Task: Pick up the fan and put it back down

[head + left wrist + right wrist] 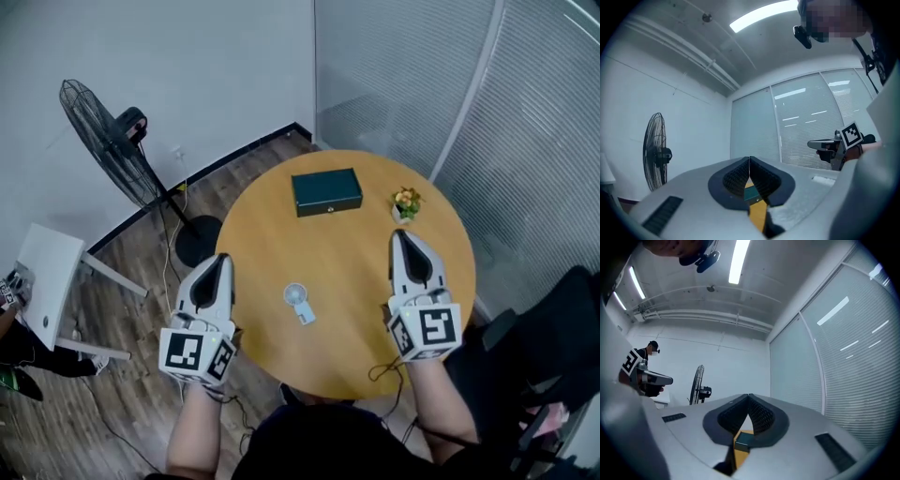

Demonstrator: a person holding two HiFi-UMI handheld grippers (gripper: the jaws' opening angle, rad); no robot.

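A small white hand fan [298,303] lies flat on the round wooden table [352,281], near its front edge. My left gripper [223,257] hovers over the table's left rim, to the left of the fan and apart from it. It is shut with nothing between its pads [749,161]. My right gripper [399,233] hangs over the table's right side, well right of the fan, also shut and empty [749,398]. Both point away from me, held roughly level above the tabletop. Neither gripper view shows the small fan.
A dark green box [326,191] and a small potted plant [406,202] stand at the table's far side. A black pedestal fan [112,141] stands on the floor at the left wall, with a white side table [47,281] nearer. Blind-covered glass walls [525,112] close the right.
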